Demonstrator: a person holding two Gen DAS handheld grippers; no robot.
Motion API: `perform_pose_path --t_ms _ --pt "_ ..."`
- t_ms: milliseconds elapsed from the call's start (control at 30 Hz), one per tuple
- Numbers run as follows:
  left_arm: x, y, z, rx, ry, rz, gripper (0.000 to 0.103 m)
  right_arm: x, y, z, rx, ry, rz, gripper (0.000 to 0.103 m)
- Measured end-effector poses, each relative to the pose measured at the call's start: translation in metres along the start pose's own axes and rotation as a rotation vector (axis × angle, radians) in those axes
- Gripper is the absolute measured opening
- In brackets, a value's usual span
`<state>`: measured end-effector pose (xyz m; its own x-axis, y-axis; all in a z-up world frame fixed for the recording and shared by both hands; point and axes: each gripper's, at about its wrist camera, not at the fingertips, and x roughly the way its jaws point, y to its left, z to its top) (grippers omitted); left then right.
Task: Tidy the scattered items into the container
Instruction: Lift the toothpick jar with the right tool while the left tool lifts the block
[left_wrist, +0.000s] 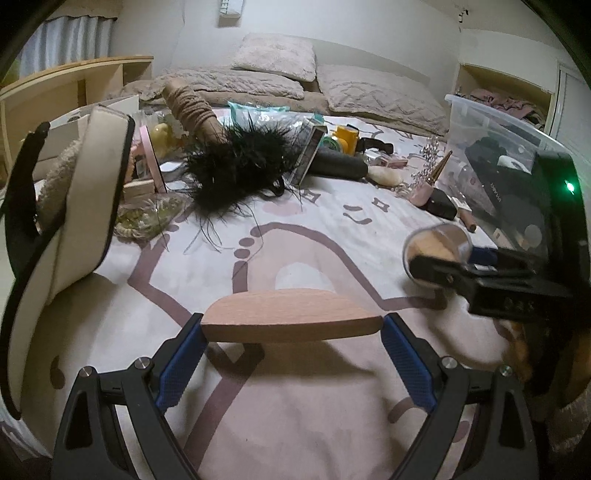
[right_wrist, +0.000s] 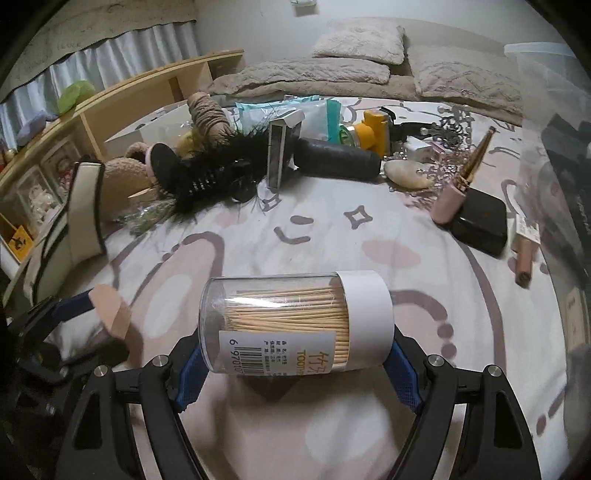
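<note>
My left gripper (left_wrist: 293, 330) is shut on a flat wooden piece (left_wrist: 291, 314) and holds it above the bed sheet; it also shows at the left of the right wrist view (right_wrist: 110, 312). My right gripper (right_wrist: 295, 350) is shut on a clear toothpick jar (right_wrist: 295, 321) with a white cap, held sideways; the jar shows at the right of the left wrist view (left_wrist: 437, 253). The clear plastic container (left_wrist: 491, 125) stands at the right on the bed, with dark items inside.
Scattered on the bed: a black feather piece (left_wrist: 236, 170), a black cylinder (right_wrist: 336, 158), a yellow item (right_wrist: 375, 134), a small black box (right_wrist: 480, 218), a pink-and-gold bottle (right_wrist: 458, 192), a cream bag (left_wrist: 88, 199), pillows (left_wrist: 273, 59) behind, a wooden shelf (right_wrist: 122, 103) at the left.
</note>
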<state>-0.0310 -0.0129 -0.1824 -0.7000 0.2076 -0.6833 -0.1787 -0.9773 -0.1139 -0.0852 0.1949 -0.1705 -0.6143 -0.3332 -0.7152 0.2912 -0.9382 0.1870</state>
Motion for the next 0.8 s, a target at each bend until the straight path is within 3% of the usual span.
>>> perform_pose_path --t_ms 400,800 --pt "-0.026 -0.014 0.031 0.002 -0.077 0.0 0.094 -0.075 -0.006 0.024 0.043 -0.116 0.028 0.082" --pt "-0.069 -0.043 0.079 0.024 -0.2 -0.035 0.094 -0.159 -0.014 0.062 -0.033 -0.258 -0.009 0.082"
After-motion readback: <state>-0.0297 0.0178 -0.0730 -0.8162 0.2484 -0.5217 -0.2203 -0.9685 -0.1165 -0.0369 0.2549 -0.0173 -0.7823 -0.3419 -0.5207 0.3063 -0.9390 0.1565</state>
